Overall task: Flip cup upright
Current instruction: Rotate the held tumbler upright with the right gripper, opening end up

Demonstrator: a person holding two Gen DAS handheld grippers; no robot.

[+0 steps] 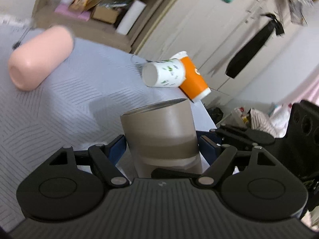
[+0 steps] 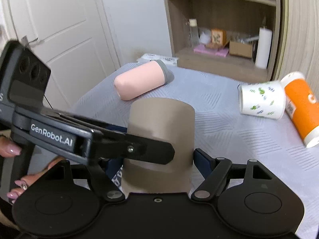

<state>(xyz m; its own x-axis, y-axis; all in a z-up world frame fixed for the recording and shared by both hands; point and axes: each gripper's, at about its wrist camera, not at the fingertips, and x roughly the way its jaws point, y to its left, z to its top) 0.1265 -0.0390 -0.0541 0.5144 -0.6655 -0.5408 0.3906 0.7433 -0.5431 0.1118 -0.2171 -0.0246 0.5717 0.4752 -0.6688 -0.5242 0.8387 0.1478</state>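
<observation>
Right wrist view: both grippers clamp the taupe cup [image 2: 161, 131], the left gripper [image 2: 151, 151] from its side, the right gripper [image 2: 157, 159] with blue pads against its walls, above the grey quilted cloth [image 2: 229, 139]. 3 other cups lie toppled.

This is a room in a home, most likely a bedroom or living space. A white panelled door [image 2: 65, 45] with a lever handle stands beyond the worktop's far left corner. Past its far edge, a wood-tone shelving unit [image 2: 221, 2] holds everyday household clutter: a paper towel roll [image 2: 263, 47], a cardboard box [image 2: 240, 48], bottles and pink packets. A grey quilted fabric cover [image 2: 229, 123] lies over the worktop. In the left wrist view, a folded black umbrella [image 1: 253, 47] hangs on pale cabinet doors [image 1: 199, 31].
</observation>
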